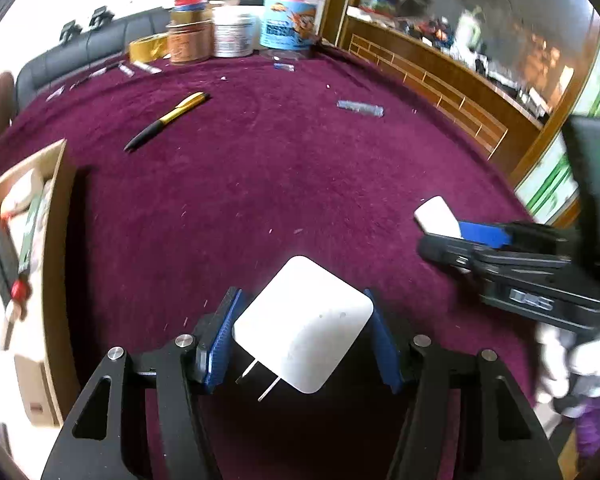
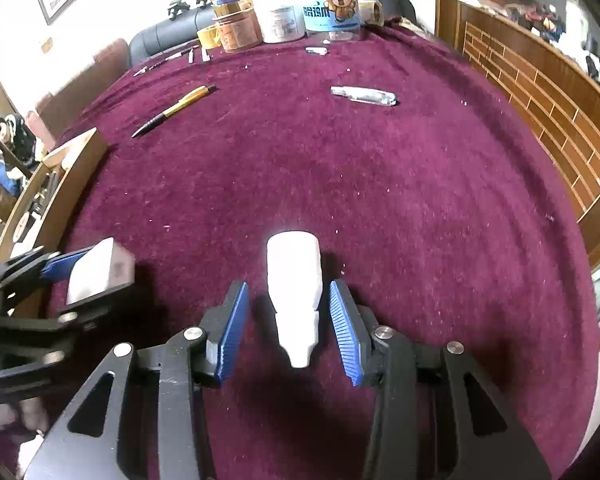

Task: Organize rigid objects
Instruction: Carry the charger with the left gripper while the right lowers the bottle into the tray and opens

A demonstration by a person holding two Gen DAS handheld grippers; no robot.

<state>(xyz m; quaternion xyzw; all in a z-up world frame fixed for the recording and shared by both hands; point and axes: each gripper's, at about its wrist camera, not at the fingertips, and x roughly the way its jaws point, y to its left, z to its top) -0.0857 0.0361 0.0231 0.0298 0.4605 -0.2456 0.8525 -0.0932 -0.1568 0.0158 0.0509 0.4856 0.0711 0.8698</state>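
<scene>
My left gripper is shut on a white wall charger with two prongs, held above the purple cloth; the charger also shows in the right wrist view. My right gripper is open around a white plug-shaped adapter lying on the cloth between its blue pads, not touching them. In the left wrist view that adapter shows at the right gripper's tips. A yellow-and-black pen and a silvery wrapped stick lie further back.
An open cardboard box with several items stands at the left. Tape rolls and tubs stand at the far edge. A wooden cabinet runs along the right.
</scene>
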